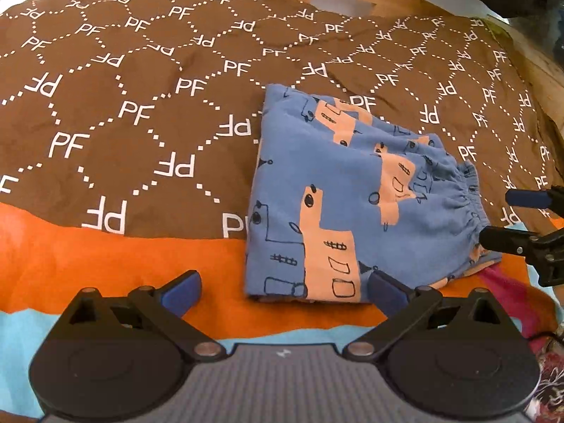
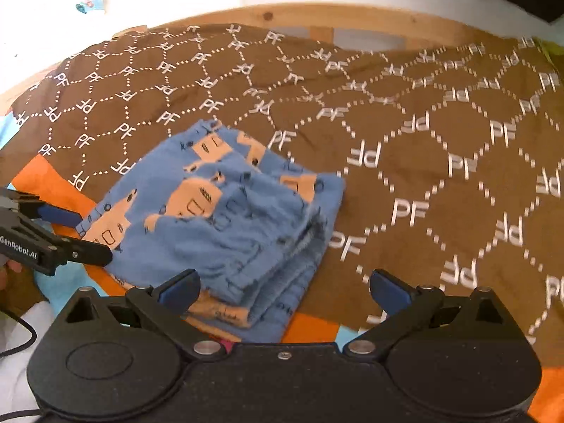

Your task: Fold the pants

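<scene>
On brown PF cloth (image 1: pixel 141 81): folded pants (image 1: pixel 338 204), prob. bed.

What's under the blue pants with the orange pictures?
The folded pants lie mostly on a brown blanket with white PF letters, their near edge on an orange cloth. Whatever lies directly beneath them is hidden.

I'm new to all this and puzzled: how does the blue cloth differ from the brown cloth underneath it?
The blue pants are folded into a small layered bundle; the brown sheet lies spread out in one wide layer. The pants carry peach block drawings; the sheet repeats white "PF" letters joined by dotted lines. The pants have a gathered elastic waistband; the sheet shows none. Both are soft printed fabric.
</scene>
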A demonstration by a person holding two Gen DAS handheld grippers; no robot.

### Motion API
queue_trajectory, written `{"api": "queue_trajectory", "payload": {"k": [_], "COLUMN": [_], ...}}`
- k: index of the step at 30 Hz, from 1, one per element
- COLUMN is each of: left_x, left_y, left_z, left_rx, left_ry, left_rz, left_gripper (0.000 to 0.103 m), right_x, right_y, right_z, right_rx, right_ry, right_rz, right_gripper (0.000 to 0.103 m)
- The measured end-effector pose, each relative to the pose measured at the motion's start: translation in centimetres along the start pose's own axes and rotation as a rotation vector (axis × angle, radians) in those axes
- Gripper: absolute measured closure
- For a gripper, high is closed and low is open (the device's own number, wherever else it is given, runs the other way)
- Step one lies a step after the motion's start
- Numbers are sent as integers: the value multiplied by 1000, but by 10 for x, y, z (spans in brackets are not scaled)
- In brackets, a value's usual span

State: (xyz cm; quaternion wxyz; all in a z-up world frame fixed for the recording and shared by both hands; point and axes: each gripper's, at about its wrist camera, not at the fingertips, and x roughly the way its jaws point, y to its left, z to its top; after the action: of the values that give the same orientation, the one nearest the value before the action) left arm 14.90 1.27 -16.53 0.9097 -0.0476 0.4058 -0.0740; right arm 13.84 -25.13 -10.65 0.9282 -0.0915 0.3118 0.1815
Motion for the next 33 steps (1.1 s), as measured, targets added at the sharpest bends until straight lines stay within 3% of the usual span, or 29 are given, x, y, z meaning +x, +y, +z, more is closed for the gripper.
{"api": "queue_trajectory", "payload": {"k": [6, 11, 14, 18, 22, 27, 33], "left_x": [-11, -19, -22, -25, -27, -27, -26], "left_y": [4, 12, 15, 18, 19, 14, 9], "left_z": [13, 20, 24, 28, 30, 32, 32], "left_rx": [-36, -88, -111, -136, -160, -129, -89], "left_ry": [3, -8, -26, -39, -43, -44, -36], "left_rz": [33, 26, 36, 59, 75, 83, 88], "left_gripper": [0, 0, 0, 0, 0, 0, 0], "right_x": [-3, 10, 9, 4, 0, -5, -10], "right_y": [-9, -15, -7, 3, -3, -18, -18], "right_z": [8, 27, 42, 55, 63, 70, 70], "right_rx": [34, 88, 65, 5, 45, 179, 182], "right_ry": [-1, 189, 226, 213, 212, 256, 233], "right_rz": [-6, -7, -109, -292, -397, -334, -353], "right_gripper": [1, 1, 1, 1, 1, 1, 1]}}
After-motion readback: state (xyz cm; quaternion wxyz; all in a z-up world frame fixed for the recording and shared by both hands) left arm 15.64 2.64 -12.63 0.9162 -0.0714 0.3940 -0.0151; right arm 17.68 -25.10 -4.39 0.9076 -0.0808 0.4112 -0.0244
